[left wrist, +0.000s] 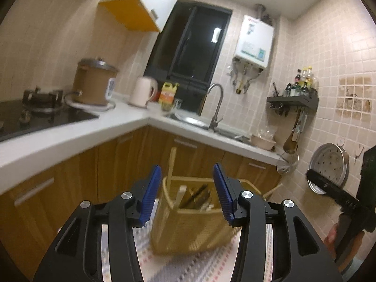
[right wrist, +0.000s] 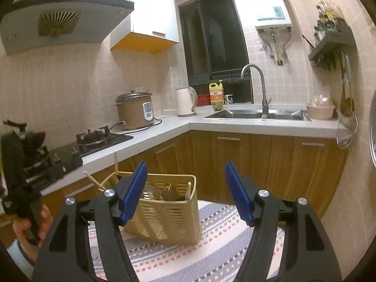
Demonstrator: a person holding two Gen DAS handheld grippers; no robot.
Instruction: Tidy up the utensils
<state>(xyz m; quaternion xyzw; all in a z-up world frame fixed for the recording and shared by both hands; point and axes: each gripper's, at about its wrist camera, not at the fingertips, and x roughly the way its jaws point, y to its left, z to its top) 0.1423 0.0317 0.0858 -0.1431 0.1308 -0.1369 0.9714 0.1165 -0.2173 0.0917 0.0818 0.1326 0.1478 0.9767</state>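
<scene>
A pale yellow slotted utensil basket (left wrist: 188, 230) (right wrist: 169, 213) stands on a patterned cloth (right wrist: 211, 242). Wooden chopsticks (right wrist: 115, 162) and dark utensils (left wrist: 197, 197) stick out of it. In the left wrist view my left gripper (left wrist: 188, 192) is open, its blue pads framing the basket from the near side with nothing between them. In the right wrist view my right gripper (right wrist: 185, 192) is open wide, and the basket sits beyond its left pad. The right gripper's body (left wrist: 338, 199) shows at the right edge of the left wrist view; the left gripper's body (right wrist: 21, 164) and the hand holding it show at the left edge of the right wrist view.
An L-shaped white counter (right wrist: 164, 124) runs behind with a gas hob (right wrist: 94, 138), rice cooker (right wrist: 135, 111), kettle (right wrist: 185, 101), yellow bottle (right wrist: 216, 94) and sink with tap (right wrist: 256, 112). A wall shelf (left wrist: 291, 99) with hanging ladles and a steamer tray (left wrist: 329, 166) is at the right.
</scene>
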